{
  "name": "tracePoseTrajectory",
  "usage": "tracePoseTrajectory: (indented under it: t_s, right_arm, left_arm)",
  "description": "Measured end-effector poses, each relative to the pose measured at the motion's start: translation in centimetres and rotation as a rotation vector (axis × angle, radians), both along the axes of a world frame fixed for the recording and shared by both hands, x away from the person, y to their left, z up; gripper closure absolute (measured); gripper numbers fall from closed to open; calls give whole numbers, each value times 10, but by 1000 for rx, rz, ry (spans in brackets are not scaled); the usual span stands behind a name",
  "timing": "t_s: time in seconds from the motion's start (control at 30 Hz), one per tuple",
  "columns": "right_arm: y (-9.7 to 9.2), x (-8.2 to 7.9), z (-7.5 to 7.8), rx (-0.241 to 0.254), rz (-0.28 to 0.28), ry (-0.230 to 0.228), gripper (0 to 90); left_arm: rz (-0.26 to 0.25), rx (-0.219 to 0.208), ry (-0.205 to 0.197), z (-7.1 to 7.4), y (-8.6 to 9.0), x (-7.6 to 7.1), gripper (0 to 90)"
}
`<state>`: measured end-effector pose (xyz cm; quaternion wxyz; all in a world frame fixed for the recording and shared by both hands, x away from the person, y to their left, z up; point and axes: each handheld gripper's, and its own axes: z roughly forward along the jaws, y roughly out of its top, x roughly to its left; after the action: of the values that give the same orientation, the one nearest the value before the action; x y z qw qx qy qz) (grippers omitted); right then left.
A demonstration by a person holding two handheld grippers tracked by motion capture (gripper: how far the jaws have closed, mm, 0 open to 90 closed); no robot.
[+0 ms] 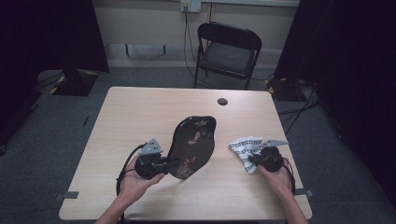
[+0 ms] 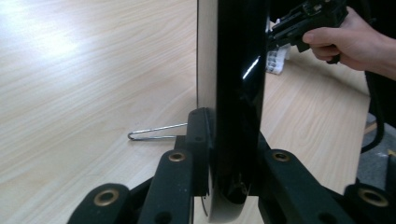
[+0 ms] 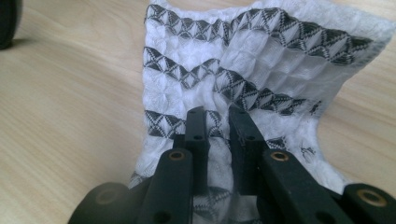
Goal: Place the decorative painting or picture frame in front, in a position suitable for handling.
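Note:
A glossy black tray (image 1: 194, 142) with a flower pattern stands on edge, tilted, on the wooden table (image 1: 140, 116). My left gripper (image 1: 173, 161) is shut on its near rim. In the left gripper view the tray (image 2: 238, 70) shows edge-on, with the left gripper (image 2: 229, 128) clamped on either side of it. To the right lies a white cloth (image 1: 243, 145) with black zigzag bands. My right gripper (image 1: 251, 159) is shut on the cloth's near edge. In the right gripper view the cloth (image 3: 261, 60) is pinched between the jaws of the right gripper (image 3: 219, 119) and spreads out beyond them.
A thin bent wire piece (image 2: 156, 131) lies on the table just left of the tray. A round dark cable hole (image 1: 222, 101) sits near the table's far edge. A black folding chair (image 1: 229, 46) stands behind the table. Cables trail on the floor at the right.

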<state>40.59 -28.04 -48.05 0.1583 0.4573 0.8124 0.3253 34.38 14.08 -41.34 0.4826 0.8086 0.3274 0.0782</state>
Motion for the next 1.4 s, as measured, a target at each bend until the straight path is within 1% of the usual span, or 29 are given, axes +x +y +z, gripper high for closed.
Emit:
tracePoseTrajectory:
  t_s: [0.03,0.13,0.2,0.27,0.33,0.4,0.43,0.47,0.5,0.57,0.6,0.67,0.73,0.77,0.83,0.9,0.93,0.97,1.1,1.27,1.4]
  right_arm:
    - [0,-1,0,7,2,2,799]
    - [3,-3,3,19,15,-10,802]
    - [5,-5,6,26,20,-27,802]
    - [8,-7,9,45,25,-39,802]
    - [12,-9,11,54,35,-51,802]
    - [15,-12,13,66,42,-61,802]
    - [17,-13,14,71,46,-65,802]
    - [17,-13,14,71,46,-65,802]
    - [20,-16,18,85,57,-79,802]
    - [22,-17,21,98,62,-94,801]
    - [23,-18,23,106,65,-100,802]
    - [27,-21,30,122,74,-117,802]
    - [31,-23,37,142,82,-134,802]
    - [33,-25,42,151,93,-148,802]
    - [38,-27,49,170,103,-162,802]
    - [42,-29,56,166,118,-179,802]
    - [43,-30,60,161,123,-188,802]
    - [44,-32,67,170,126,-206,802]
    - [42,-37,86,201,124,-255,802]
    - [47,-42,100,228,143,-289,802]
    - [54,-46,117,243,169,-327,802]
  left_arm:
    - [2,-3,1,0,0,0,798]
    - [2,-8,6,0,0,0,798]
    - [1,-7,4,0,0,0,798]
    - [0,-4,4,0,0,0,798]
    - [0,-10,4,-1,0,1,796]
    - [2,-15,13,-1,0,1,788]
    - [2,-16,9,-1,0,1,786]
    - [2,-16,9,-1,0,1,784]
    - [0,-11,12,-1,-1,2,784]
    - [0,-11,12,-2,-2,2,786]
    - [3,-1,15,-1,-2,2,790]
    - [8,5,4,0,-4,1,798]
    - [11,6,4,0,-5,0,803]
    - [10,8,4,0,-5,0,804]
    - [4,13,3,0,-6,0,805]
    - [2,6,18,1,-6,0,803]
    - [-1,9,13,1,-7,0,803]
    - [-3,10,10,1,-8,-1,804]
    - [-14,8,8,0,-10,-1,804]
    - [-14,7,11,0,-13,-2,805]
    - [-15,3,14,0,-14,-1,805]
